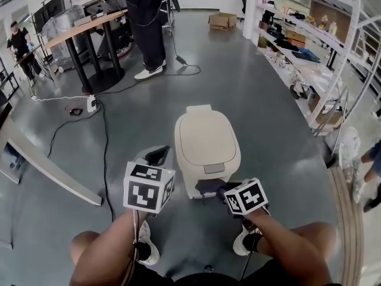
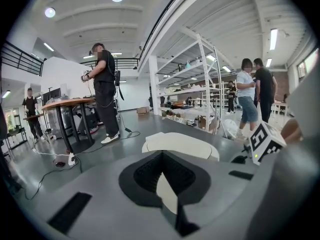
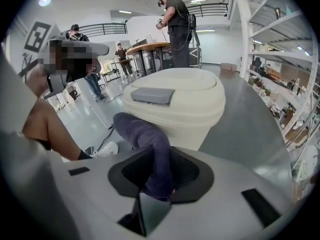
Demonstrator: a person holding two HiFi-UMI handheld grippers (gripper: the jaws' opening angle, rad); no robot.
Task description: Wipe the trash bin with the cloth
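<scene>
A cream trash bin with a closed lid stands on the grey floor just in front of me. In the right gripper view the bin fills the middle. My right gripper is at the bin's near lower edge, shut on a dark purple cloth that hangs forward toward the bin's front wall. In that view the right gripper has the cloth pinched between its pads. My left gripper hovers beside the bin's left side, apart from it. The left gripper looks shut with nothing in it, the bin behind it.
A person stands at the back beside a round-legged table. Cables and a power strip lie on the floor at left, near a long grey beam. Shelving lines the right side. A cardboard box sits far back.
</scene>
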